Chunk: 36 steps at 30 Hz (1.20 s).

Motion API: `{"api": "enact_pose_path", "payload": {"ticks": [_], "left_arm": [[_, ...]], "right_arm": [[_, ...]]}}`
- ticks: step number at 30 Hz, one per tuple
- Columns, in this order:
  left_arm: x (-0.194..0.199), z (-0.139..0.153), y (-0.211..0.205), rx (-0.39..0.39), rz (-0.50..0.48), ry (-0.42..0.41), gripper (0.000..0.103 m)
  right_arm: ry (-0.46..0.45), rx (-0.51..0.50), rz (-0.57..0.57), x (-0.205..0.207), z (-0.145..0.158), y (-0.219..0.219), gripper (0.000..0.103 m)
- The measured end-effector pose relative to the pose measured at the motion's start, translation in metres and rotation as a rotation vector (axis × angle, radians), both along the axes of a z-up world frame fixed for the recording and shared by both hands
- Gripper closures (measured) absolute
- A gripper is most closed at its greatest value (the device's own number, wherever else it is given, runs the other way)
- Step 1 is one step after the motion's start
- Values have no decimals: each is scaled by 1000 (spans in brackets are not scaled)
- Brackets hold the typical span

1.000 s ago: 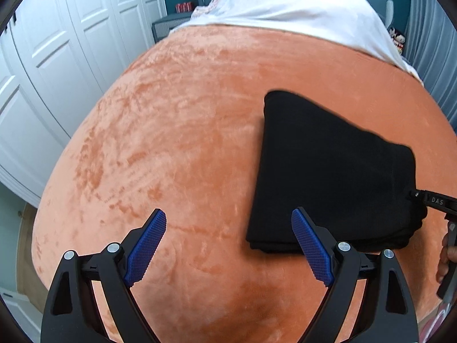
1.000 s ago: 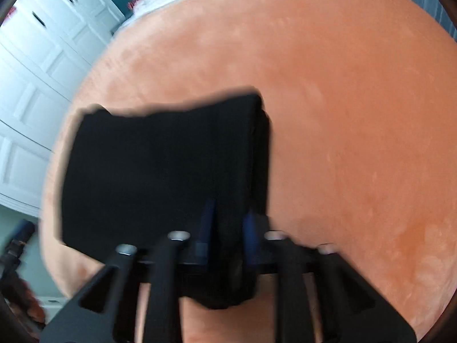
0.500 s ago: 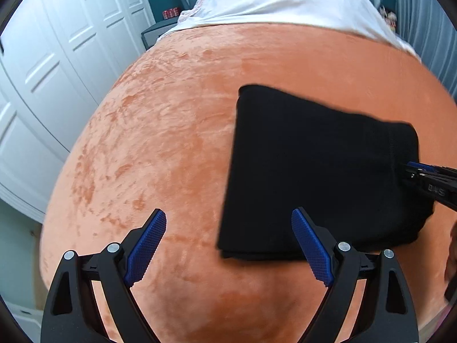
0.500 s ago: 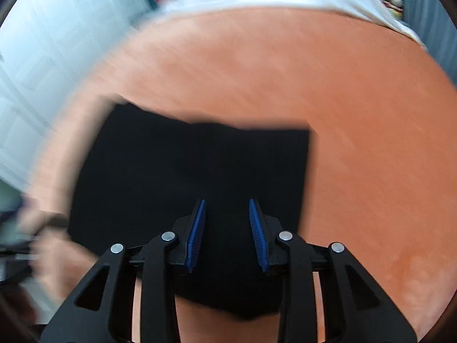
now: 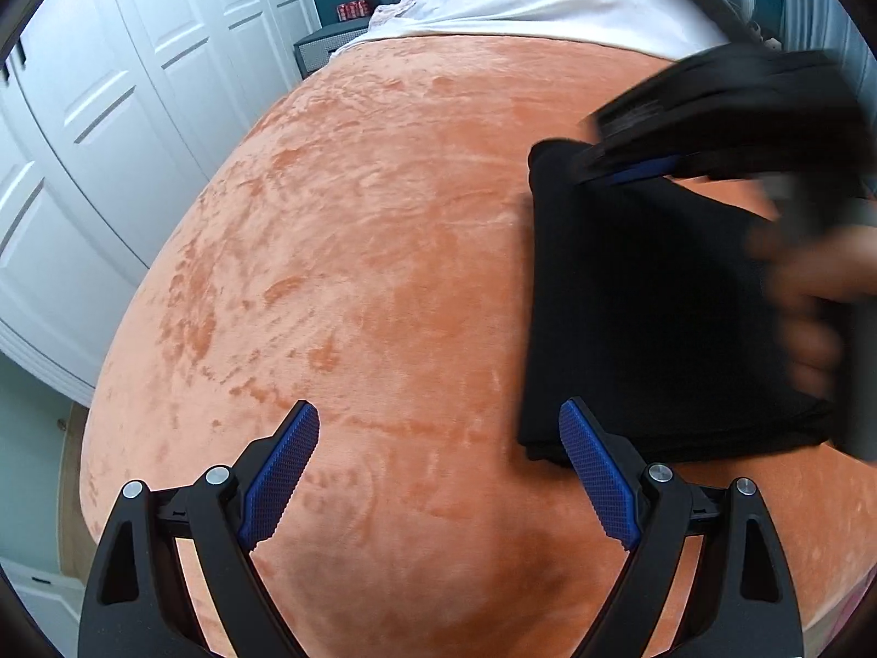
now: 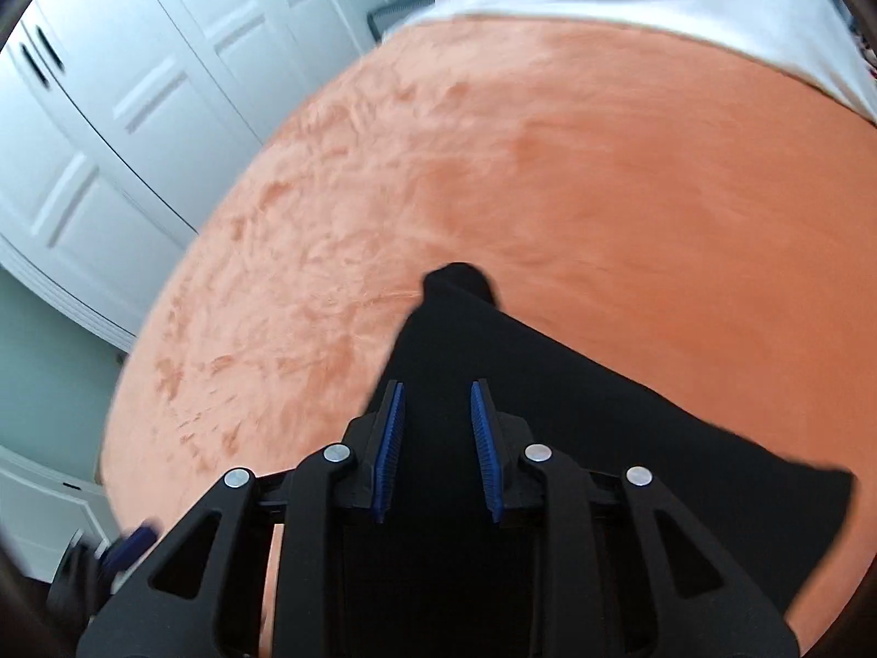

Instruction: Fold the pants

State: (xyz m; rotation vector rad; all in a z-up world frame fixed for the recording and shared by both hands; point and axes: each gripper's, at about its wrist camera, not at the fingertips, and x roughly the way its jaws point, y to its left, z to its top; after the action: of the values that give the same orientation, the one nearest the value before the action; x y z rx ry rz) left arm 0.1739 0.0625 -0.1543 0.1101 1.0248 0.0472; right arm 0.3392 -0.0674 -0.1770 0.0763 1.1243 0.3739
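The pants [image 5: 647,318] lie folded into a compact black rectangle on the orange blanket [image 5: 356,274] of the bed, at the right of the left wrist view. The left gripper [image 5: 438,466] hovers with its jaws spread wide and holds nothing; its right pad sits just over the bundle's near left corner. The right gripper [image 6: 438,449] is over the pants, jaws parted a little, with no cloth pinched between the pads; in the left view it shows blurred at upper right. The fabric looks soft, light and limp, so layers may slide or sag if lifted by one point. Best held at a stacked edge or corner, pinching all layers together.
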Motion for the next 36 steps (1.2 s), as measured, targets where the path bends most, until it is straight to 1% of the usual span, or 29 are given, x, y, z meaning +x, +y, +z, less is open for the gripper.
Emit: {"api": "enact_pose_path", "payload": {"ticks": [1,2,3,5,6,7,8,10,11,13,15,16,18,19,21,23,24,25,26,27,28,29,30,31,33,35,36], "left_arm": [[0,0,3,0,-2,0,16],[1,0,5,3,1,1,16],[3,0,8,2,1,4,16],[5,0,12,-6,0,8,16],[6,-1,14,-10,-1,9,16],[7,-1,15,-11,-2,13,16],[8,-1,15,-10,-3,17,16],[9,0,16,-6,-5,13,16],[9,0,16,-4,-3,11,16],[9,0,14,-12,-7,10,16],[8,0,9,-9,-15,14,16],[6,0,5,1,-21,14,16],[4,1,-3,22,-26,13,16],[3,1,-7,28,-30,12,16],[0,4,-16,44,-35,13,16],[-2,6,-22,60,-39,10,16],[-4,7,-26,68,-38,9,16],[-5,9,-30,73,-39,9,16],[-5,9,-32,75,-37,9,16],[-5,10,-35,77,-35,10,16],[-6,10,-38,77,-36,12,16],[-6,10,-40,78,-37,10,16],[-7,10,-43,82,-40,6,16],[-7,10,-47,89,-44,4,16],[-7,7,-54,109,-50,8,16],[-6,5,-60,106,-59,16,16],[-5,5,-63,87,-64,24,16]], "right_arm": [[15,-17,-9,8,-13,4,75],[57,-6,-22,20,-30,6,72],[80,25,-38,26,-38,5,71],[80,46,-55,28,-28,-1,71],[59,77,-65,21,-15,-7,71],[18,96,-75,11,1,-15,71],[-16,94,-82,0,11,-20,71],[-105,57,-126,-38,32,-51,69],[-119,43,-149,-59,35,-69,69],[-91,44,-216,-98,27,-108,68],[-63,-27,-271,-126,14,-138,67],[-27,-72,-290,-142,0,-153,68],[-11,-65,-272,-160,-20,-169,72],[-26,-80,-261,-164,-22,-170,74],[-49,-138,-249,-168,-8,-160,74],[-114,-169,-238,-171,10,-149,72],[-141,-177,-238,-175,16,-147,67],[-141,-186,-244,-175,15,-146,60],[-120,-229,-261,-174,4,-152,55],[-84,-287,-280,-174,-12,-160,55],[-45,-230,-298,-176,-25,-172,51],[-30,-138,-331,-180,-26,-183,49],[-19,-55,-365,-182,-26,-190,50],[-29,-6,-395,-188,-19,-198,50],[-80,-11,-425,-199,-5,-203,50],[-90,5,-438,-204,-1,-209,49],[-86,41,-463,-206,0,-218,49]]}}
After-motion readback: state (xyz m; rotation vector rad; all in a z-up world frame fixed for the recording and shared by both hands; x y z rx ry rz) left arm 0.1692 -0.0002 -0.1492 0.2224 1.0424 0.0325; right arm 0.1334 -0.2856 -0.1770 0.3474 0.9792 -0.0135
